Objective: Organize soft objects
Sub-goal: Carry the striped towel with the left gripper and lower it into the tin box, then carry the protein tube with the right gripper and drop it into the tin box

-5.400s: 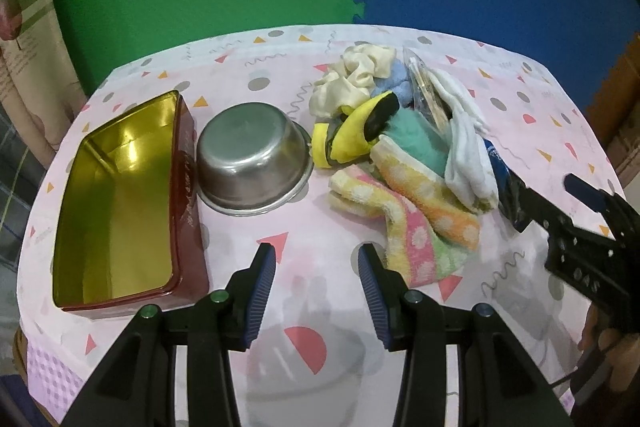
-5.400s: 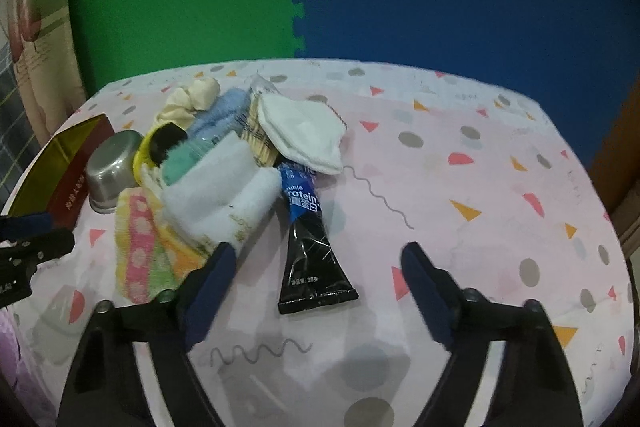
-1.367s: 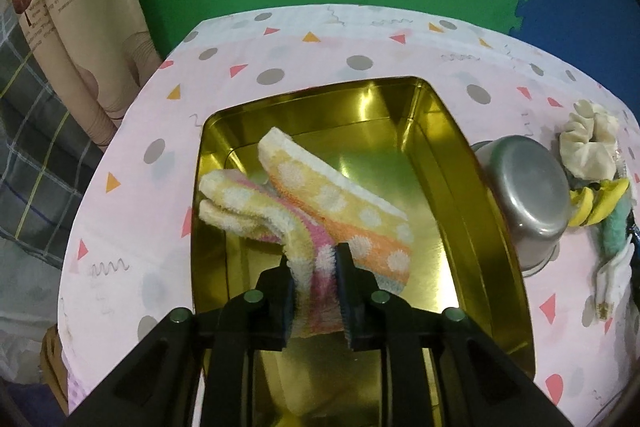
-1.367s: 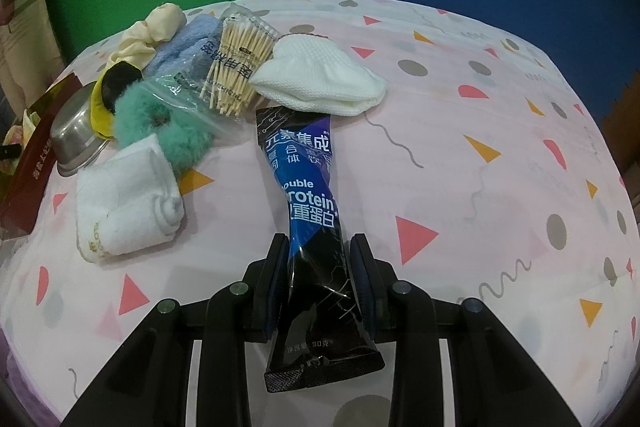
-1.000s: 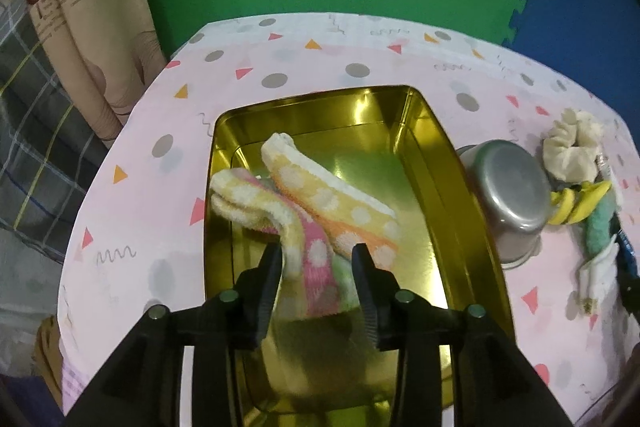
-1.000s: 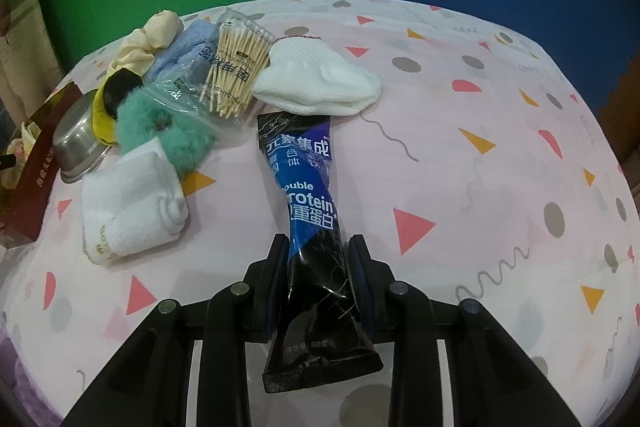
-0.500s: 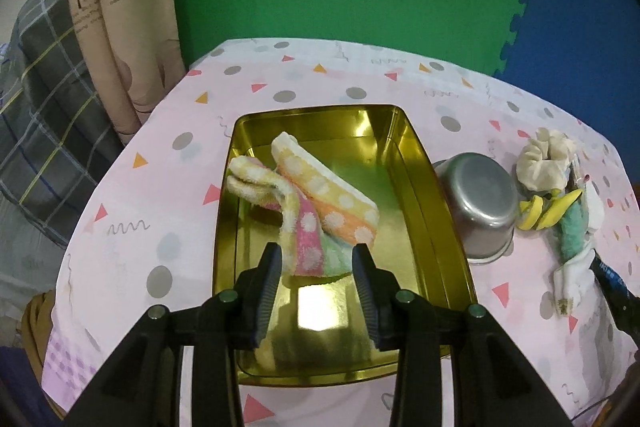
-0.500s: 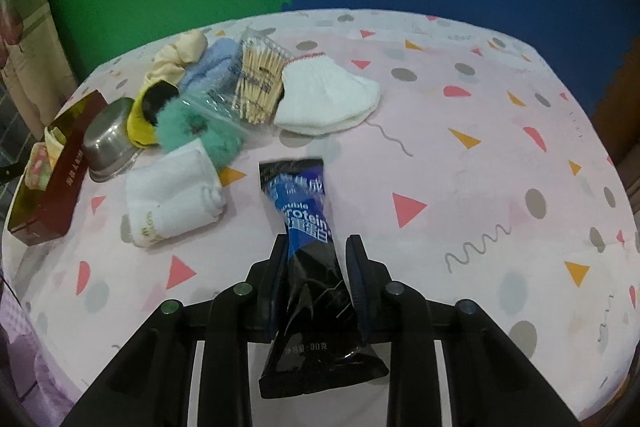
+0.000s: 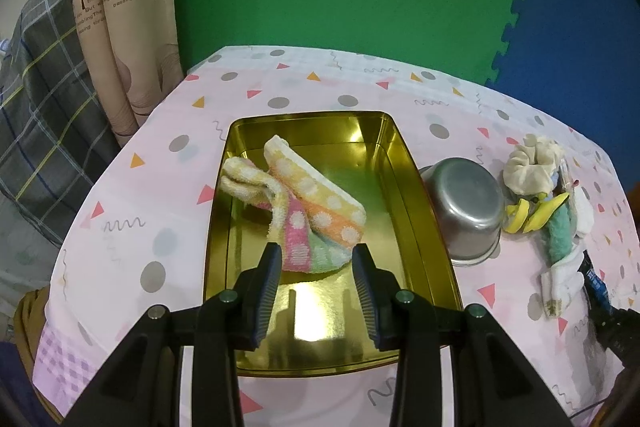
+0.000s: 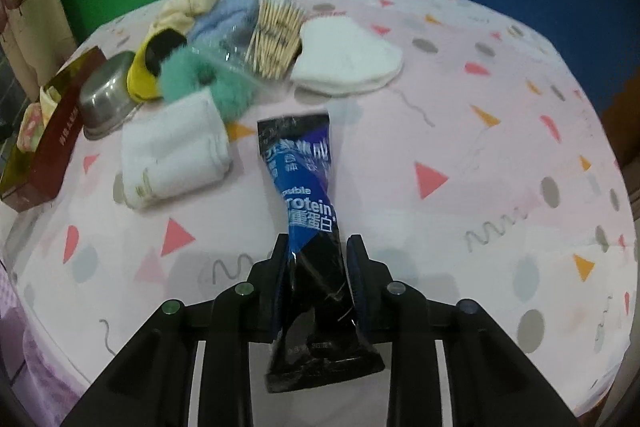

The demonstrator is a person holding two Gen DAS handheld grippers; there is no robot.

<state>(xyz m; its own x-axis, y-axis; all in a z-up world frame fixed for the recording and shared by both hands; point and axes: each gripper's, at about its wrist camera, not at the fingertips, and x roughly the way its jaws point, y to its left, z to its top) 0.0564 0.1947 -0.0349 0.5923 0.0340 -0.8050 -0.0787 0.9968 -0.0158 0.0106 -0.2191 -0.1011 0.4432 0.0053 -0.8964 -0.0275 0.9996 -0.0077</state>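
Note:
The pastel dotted towel (image 9: 304,203) lies loose inside the gold tin (image 9: 416,211). My left gripper (image 9: 317,255) hovers above the tin's near half, open, with nothing between its pads. My right gripper (image 10: 319,247) pinches the black and blue protein pouch (image 10: 304,183), which hangs twisted above the table. Its jaws are opening slightly, with the pouch still between them. Beyond it lie a rolled white towel (image 10: 176,151), a teal fluffy scrunchie (image 10: 208,75), a flat white cloth (image 10: 346,57), a blue cloth (image 10: 228,15) and a cream scrunchie (image 10: 188,3).
An upturned steel bowl (image 9: 466,203) stands just right of the tin. A bag of cotton swabs (image 10: 276,31) and a yellow and black item (image 10: 156,59) sit in the pile. The pink tablecloth (image 10: 500,163) covers the round table; curtains hang past its left edge.
My left gripper let go of the dotted towel, opened and drew back and up from the tin. My right gripper lifted the pouch away from the pile, and the pouch has twisted.

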